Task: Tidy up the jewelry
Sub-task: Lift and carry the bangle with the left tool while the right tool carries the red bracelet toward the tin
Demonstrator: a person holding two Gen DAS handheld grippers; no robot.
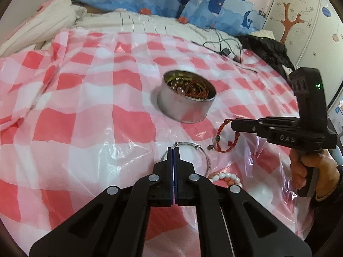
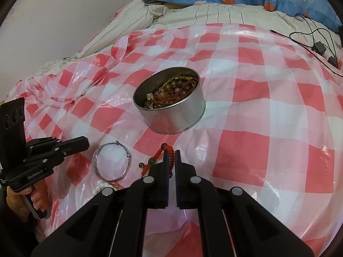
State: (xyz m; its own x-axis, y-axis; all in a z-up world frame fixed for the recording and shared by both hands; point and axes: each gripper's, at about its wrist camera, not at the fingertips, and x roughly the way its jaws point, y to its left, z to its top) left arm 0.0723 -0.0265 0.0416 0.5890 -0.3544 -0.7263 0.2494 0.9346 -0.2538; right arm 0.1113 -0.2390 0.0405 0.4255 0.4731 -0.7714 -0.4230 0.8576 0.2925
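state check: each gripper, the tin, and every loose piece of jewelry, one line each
left gripper: shut, empty, over the silver bangle
right gripper: nearly shut, at the red cord bracelet; grip unclear
tin: open, upright, holding beads and cords
silver bangle: flat on the cloth
red cord bracelet: outside the tin
white bead bracelet: on the cloth, partly hidden

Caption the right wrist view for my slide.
Right tool over red cord bracelet, near jewelry tin.

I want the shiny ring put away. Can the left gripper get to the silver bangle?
Probably yes. The left gripper hangs shut right above the silver bangle, which lies in the open on the checked sheet. It must open first.
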